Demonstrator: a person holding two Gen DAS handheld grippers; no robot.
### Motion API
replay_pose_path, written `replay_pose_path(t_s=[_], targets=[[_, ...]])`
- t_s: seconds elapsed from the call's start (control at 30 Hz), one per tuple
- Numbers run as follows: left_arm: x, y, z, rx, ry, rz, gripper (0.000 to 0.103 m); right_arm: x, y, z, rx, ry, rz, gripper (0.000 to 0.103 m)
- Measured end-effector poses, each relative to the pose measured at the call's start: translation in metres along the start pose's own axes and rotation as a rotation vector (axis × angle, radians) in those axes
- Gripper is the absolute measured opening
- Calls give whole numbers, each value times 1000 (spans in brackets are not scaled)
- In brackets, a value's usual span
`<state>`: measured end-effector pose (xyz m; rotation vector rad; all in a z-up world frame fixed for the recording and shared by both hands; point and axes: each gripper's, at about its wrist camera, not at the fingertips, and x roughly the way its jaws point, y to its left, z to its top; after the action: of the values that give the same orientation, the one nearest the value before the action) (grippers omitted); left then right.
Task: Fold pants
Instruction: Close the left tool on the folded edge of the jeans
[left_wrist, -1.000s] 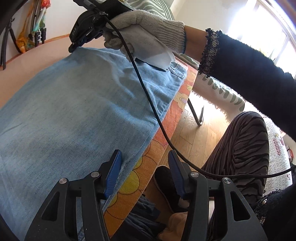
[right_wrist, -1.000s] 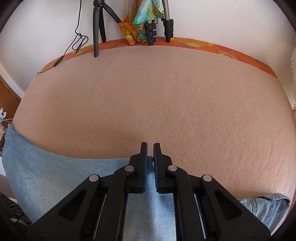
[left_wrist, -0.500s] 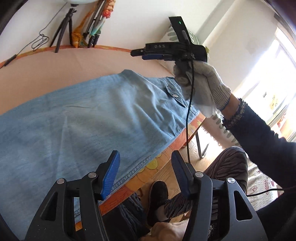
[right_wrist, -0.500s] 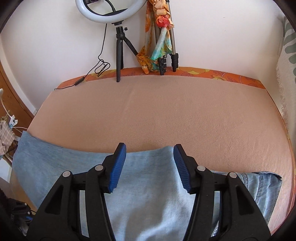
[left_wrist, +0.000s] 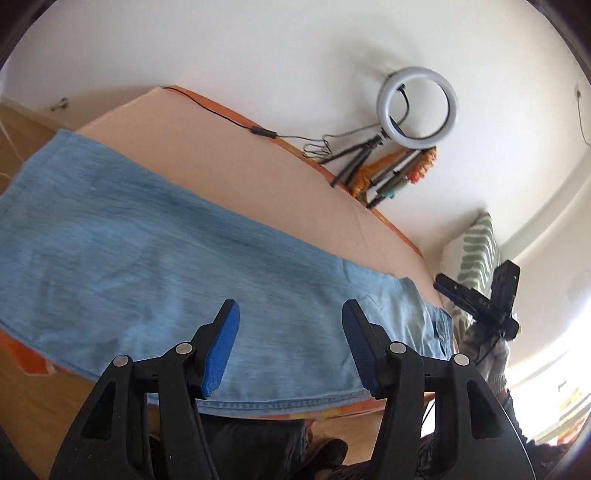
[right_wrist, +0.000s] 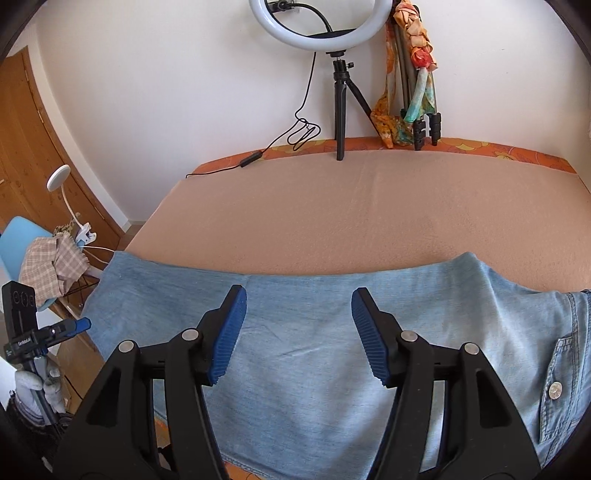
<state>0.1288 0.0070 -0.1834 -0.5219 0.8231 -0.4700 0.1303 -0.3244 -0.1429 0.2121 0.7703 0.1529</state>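
Note:
Light blue denim pants (left_wrist: 155, 266) lie flat along the near edge of a peach-covered table (left_wrist: 258, 184), waistband with a metal button (right_wrist: 555, 389) at the right end. My left gripper (left_wrist: 290, 338) is open and empty, held above the pants' near edge. My right gripper (right_wrist: 297, 326) is open and empty, raised above the middle of the pants (right_wrist: 295, 332). The right gripper also shows in the left wrist view (left_wrist: 476, 301), held off the table's right end. The left gripper shows in the right wrist view (right_wrist: 55, 328), off the left end.
A ring light on a tripod (right_wrist: 340, 74), folded tripods wrapped in cloth (right_wrist: 413, 92) and a cable (right_wrist: 303, 133) stand at the table's far edge by the wall. A blue chair with checked cloth (right_wrist: 48, 262) and a wooden door (right_wrist: 26, 147) are at left.
Both grippers have lifted up and back from the pants. The right gripper, shut a second ago, has opened. The left view has swung from the right end towards the whole pants.

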Motion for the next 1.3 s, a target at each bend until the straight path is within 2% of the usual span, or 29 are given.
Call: replay_pose_path(t_s=[0.07, 0.3, 0.5, 0.7, 0.9, 1.0, 1.17, 1.3], targets=[[-23, 31, 2, -70, -64, 79, 57, 7, 12, 0, -18, 7, 11, 62], [-80, 123, -11, -327, -194, 223, 57, 13, 47, 4, -84, -6, 36, 62], [-99, 179, -28, -497, -238, 272, 57, 19, 60, 7, -96, -6, 46, 62], [-98, 218, -38, -620, -247, 234, 57, 20, 61, 9, -82, -14, 44, 62], [-93, 225, -32, -611, -303, 175, 57, 18, 55, 12, -49, -21, 60, 62], [-87, 225, -32, -618, -302, 189, 57, 18, 53, 12, -35, -21, 63, 62], [-75, 235, -44, -688, -286, 193, 57, 19, 50, 12, -31, -13, 64, 62], [-72, 235, -42, -699, -302, 132, 57, 21, 50, 11, -39, -7, 51, 62]])
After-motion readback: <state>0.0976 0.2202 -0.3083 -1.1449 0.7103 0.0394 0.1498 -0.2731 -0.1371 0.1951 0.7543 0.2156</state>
